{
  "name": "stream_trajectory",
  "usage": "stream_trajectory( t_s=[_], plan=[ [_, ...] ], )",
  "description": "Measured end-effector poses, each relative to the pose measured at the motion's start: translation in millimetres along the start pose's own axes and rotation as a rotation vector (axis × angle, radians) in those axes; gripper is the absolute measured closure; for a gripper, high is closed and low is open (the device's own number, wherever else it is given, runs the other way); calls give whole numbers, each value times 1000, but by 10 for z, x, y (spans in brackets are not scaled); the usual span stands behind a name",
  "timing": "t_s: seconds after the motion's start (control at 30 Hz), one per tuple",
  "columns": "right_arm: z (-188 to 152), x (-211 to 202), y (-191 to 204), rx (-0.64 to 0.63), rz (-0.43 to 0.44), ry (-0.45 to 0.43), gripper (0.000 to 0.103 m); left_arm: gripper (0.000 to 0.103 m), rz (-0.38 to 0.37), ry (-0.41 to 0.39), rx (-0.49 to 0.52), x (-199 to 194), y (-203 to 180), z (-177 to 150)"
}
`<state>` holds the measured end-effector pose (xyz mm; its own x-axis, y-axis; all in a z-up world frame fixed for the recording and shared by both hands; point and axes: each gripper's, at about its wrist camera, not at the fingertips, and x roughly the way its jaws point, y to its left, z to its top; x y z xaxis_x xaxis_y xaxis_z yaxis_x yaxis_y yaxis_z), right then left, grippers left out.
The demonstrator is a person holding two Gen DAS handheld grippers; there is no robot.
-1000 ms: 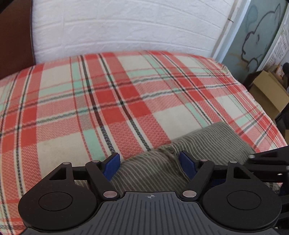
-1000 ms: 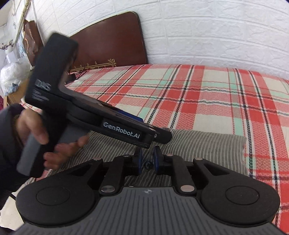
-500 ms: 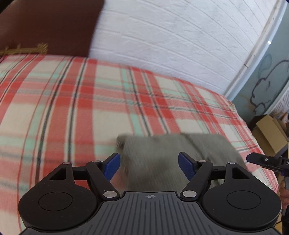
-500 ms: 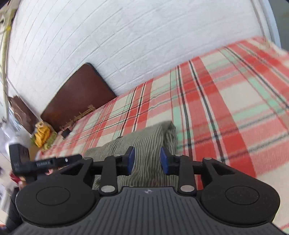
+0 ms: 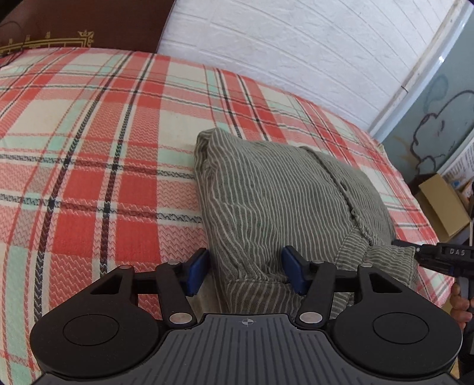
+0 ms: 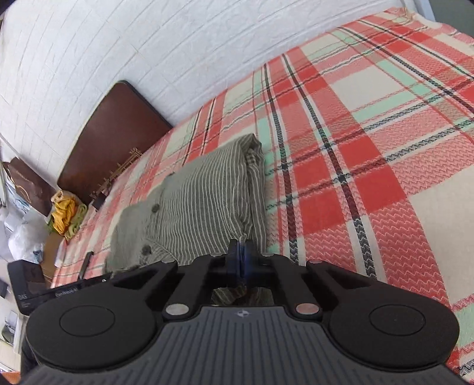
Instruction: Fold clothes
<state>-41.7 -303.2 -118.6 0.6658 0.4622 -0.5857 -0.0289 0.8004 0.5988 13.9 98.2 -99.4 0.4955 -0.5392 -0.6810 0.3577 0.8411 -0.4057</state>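
My view takes in one bed (image 5: 89, 154) under a red, cream and mint plaid blanket, pushed against a white brick-pattern wall (image 5: 281, 44). From the left wrist, going left to right: a dark brown headboard (image 5: 89, 20) with gold trim at the far corner, then open blanket, then the one garment, a grey shirt (image 5: 266, 192) with thin white stripes, folded into a thick block lying on the bed near its right edge. Past it I see a grey-blue panel with a cartoon outline (image 5: 438, 112) and one cardboard box (image 5: 444, 207) beside the bed.

My left tongs (image 5: 246, 274) straddle the shirt's near left corner; the blue pads are closing, with the fabric between them, not yet pressing it. At the far right the other tool's tip reaches the shirt's near right corner.

From the right wrist, left to right: a clutter of white bags (image 6: 20, 237) and a yellow cloth bundle (image 6: 65, 213) beside the bed, the headboard, the shirt with two dark buttons (image 6: 154, 208) showing, then bare blanket. My right tongs (image 6: 240, 260) are clamped on the shirt's near edge, pads together with a bit of striped cloth pinched between them. The left tool's black body (image 6: 59, 293) shows low on the left.
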Motion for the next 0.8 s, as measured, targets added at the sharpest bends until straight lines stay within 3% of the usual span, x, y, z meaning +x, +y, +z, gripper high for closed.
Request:
stream_trajectory(
  t_s=[0.13, 0.3, 0.4, 0.57, 0.63, 0.67, 0.7, 0.8],
  plan=[
    [94, -125, 20, -15, 24, -24, 87, 28, 19, -37, -4, -204, 48, 30],
    [508, -153, 37, 15, 50, -141, 71, 22, 45, -119, -68, -291, 162, 303],
    [718, 134, -155, 162, 102, -121, 71, 22, 27, -125, -144, -124, 230, 491],
    [793, 545, -459, 377, 179, -38, 71, 22, 5, -99, -164, 124, 200, 588],
    [772, 604, -474, 398, 222, -18, 72, 22, -7, -94, -161, 175, 190, 595],
    [761, 628, -473, 403, 245, -9, 78, 22, -14, -91, -160, 199, 185, 597],
    [756, 636, -465, 397, 252, -6, 101, 23, -16, -89, -159, 212, 184, 595],
    [762, 592, -343, 264, 157, -24, 100, 23, -11, -78, -152, 241, 195, 570]
  ],
)
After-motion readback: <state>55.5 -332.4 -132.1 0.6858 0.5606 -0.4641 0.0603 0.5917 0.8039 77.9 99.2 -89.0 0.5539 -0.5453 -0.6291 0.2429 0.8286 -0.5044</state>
